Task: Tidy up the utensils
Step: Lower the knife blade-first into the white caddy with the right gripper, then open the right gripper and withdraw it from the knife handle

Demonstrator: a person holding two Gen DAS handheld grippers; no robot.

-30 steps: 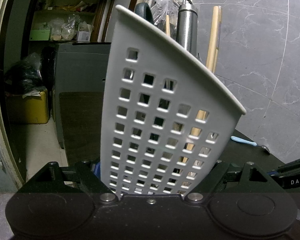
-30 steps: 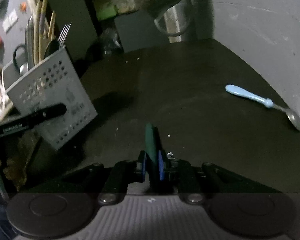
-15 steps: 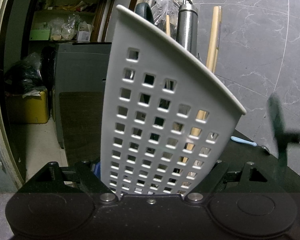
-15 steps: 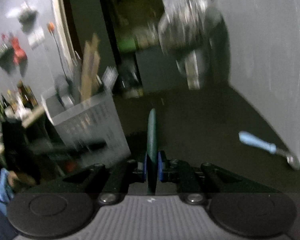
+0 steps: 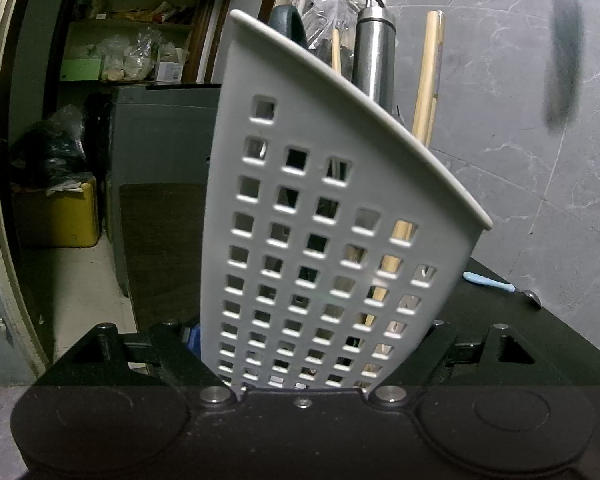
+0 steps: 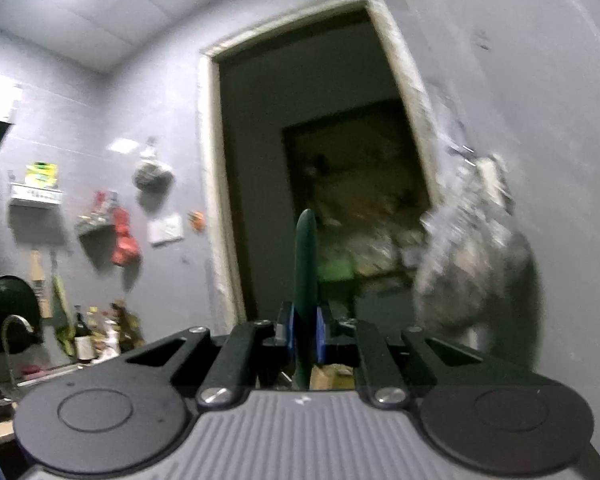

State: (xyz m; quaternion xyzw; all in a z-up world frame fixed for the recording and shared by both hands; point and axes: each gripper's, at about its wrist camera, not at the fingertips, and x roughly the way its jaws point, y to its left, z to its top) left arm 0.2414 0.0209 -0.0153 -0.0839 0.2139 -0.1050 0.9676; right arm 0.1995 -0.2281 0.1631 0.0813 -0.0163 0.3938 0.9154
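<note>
The right tongs (image 6: 304, 334) pinch a slim dark-green utensil handle (image 6: 306, 264) between blue pads (image 6: 320, 334), the handle rising toward twelve o'clock in the right wrist view, against a doorway. Its working end is hidden below the tongs, so what kind of utensil it is cannot be told. It looks stiff, light and smooth, probably plastic; judged from that, a firm hold near the middle of the handle should stop it pivoting or slipping as it is tipped into a container. In the left wrist view a blurred dark shape at one o'clock may be this same utensil.

The left tongs (image 5: 300, 364) are closed on the base of a white perforated plastic utensil caddy (image 5: 320, 216), which fills the view and leans to the right. The caddy seems rigid but thin-walled and light, so it could twist or tip if loaded from one side. Standing in it are a steel cylindrical handle (image 5: 374, 60), pale wooden sticks (image 5: 428, 76) and a dark rounded handle (image 5: 286, 24).

At four o'clock, well apart from the caddy, a spoon with a light-blue handle (image 5: 488, 282) lies on the dark worktop (image 5: 540, 344), not yet put away.
</note>
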